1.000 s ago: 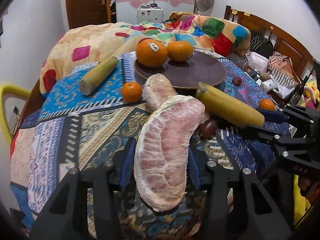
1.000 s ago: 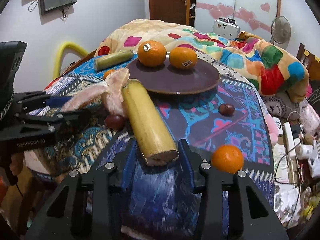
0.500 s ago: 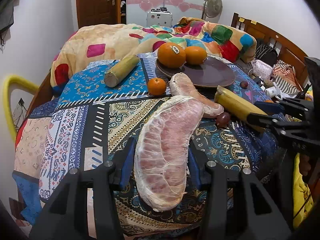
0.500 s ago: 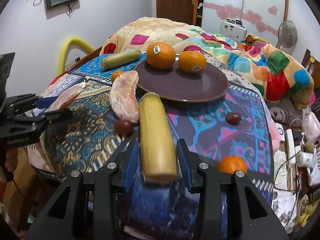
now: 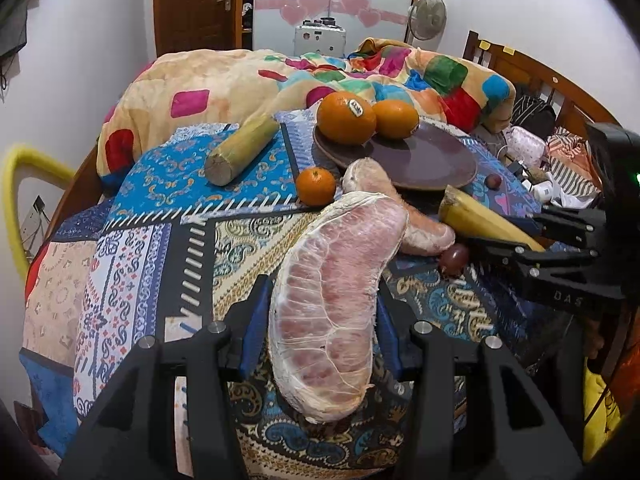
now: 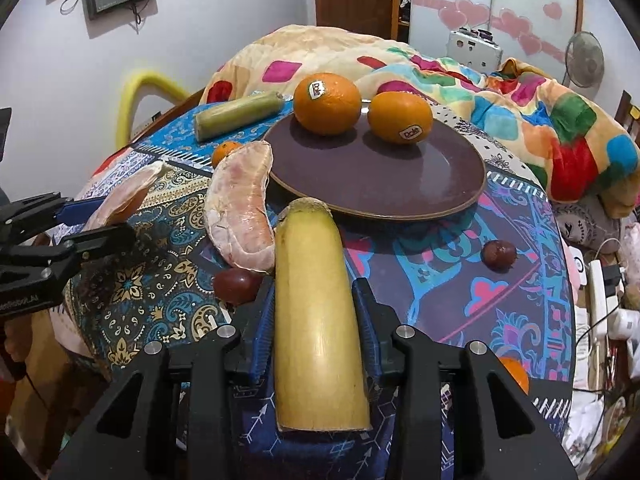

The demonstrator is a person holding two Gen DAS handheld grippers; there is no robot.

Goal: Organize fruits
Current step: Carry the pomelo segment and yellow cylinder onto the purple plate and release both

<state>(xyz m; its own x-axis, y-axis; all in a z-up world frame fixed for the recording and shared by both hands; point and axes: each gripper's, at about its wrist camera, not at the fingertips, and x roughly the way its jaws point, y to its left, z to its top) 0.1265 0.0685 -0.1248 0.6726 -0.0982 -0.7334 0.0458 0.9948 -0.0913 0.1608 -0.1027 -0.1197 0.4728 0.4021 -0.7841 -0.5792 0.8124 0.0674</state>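
Note:
My left gripper (image 5: pixel 318 320) is shut on a peeled pomelo wedge (image 5: pixel 332 300), held above the patterned cloth. My right gripper (image 6: pixel 314 316) is shut on a yellow sugarcane piece (image 6: pixel 314 312), its far end near the brown plate (image 6: pixel 400 184). Two large oranges (image 6: pixel 326 104) (image 6: pixel 400 118) sit on the plate's far side. A second pomelo wedge (image 6: pixel 240 208) lies left of the plate. A small mandarin (image 5: pixel 316 186) and a greenish sugarcane piece (image 5: pixel 240 150) lie further back left. In the left wrist view the right gripper (image 5: pixel 516 240) is at the right.
Dark red small fruits lie on the cloth (image 6: pixel 236 286) (image 6: pixel 498 254). Another mandarin (image 6: pixel 514 374) sits at the near right edge. A colourful blanket (image 6: pixel 400 64) is heaped behind the table. A yellow chair back (image 5: pixel 24 184) stands left. Clutter and cables lie at the right (image 6: pixel 600 300).
Both grippers have lifted and drawn back with their loads. The sugarcane now points at the plate, and the second pomelo wedge shows fully on the cloth.

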